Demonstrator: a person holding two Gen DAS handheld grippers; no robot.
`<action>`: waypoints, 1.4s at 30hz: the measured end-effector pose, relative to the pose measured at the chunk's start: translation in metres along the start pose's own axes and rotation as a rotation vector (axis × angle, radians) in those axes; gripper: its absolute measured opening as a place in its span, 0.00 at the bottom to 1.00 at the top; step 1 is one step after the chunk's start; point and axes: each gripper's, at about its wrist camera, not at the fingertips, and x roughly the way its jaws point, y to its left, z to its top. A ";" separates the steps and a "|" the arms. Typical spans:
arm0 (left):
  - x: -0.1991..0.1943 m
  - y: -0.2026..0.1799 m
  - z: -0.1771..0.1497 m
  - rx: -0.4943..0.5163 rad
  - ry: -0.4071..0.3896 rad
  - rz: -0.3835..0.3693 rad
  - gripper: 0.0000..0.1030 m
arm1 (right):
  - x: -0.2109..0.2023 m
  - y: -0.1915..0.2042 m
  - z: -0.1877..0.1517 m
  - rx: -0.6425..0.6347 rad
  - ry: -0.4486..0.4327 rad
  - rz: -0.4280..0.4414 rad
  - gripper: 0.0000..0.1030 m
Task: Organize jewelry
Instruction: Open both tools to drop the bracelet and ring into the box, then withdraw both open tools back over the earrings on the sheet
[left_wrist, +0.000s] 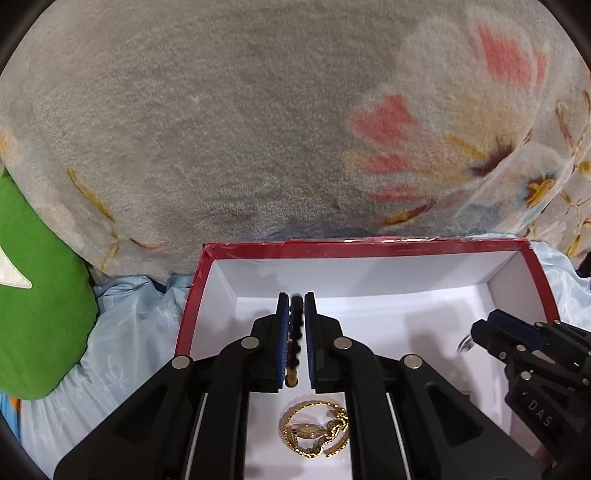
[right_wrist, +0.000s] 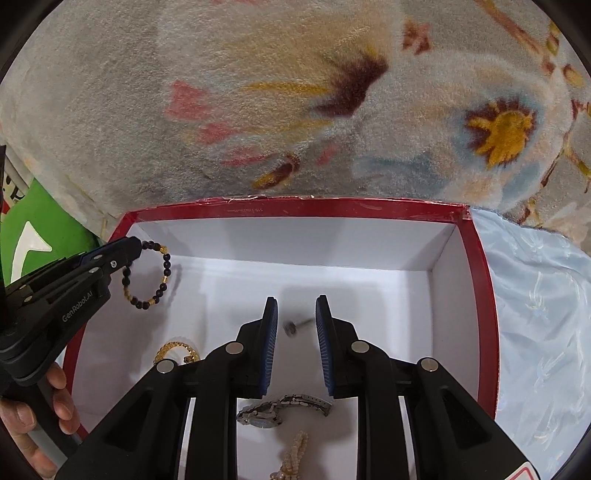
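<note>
Holding the bead bracelet (right_wrist: 149, 275) pinched in my left gripper (left_wrist: 295, 332), I have it hanging over the back left corner of the red box (right_wrist: 295, 206), above the white floor and not touching it as far as I can tell. The pads are closed down to the width of the beads, which sit in a row between them in the left wrist view; the rest of the loop dangles free below the tips in the right wrist view.

My judgement is that this bracelet is light and limp. It is dark beads with a few amber ones, probably on an elastic cord, so it will swing and fold when set down. The round beads may roll in the grip, so taking two or three beads flat across the pads, as now, seems the surest hold.

My right gripper (right_wrist: 295, 332) is open, with a clear gap between its blue pads and nothing in it, hovering over a small silver ring (right_wrist: 290, 328) on the box floor. That ring looks hard, tiny and slippery.

Already lying in the box are a gold chain (left_wrist: 314, 430), a silver watch (right_wrist: 280, 408) and a pale beaded strand (right_wrist: 293, 458).
</note>
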 end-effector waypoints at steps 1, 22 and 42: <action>0.001 0.001 -0.001 -0.003 0.003 0.001 0.08 | -0.001 0.000 0.000 0.002 -0.003 0.000 0.20; -0.151 0.033 -0.070 -0.012 -0.102 0.018 0.63 | -0.173 0.006 -0.084 -0.046 -0.191 0.005 0.34; -0.215 0.088 -0.293 -0.180 0.171 0.055 0.63 | -0.222 0.018 -0.325 -0.005 0.024 -0.063 0.42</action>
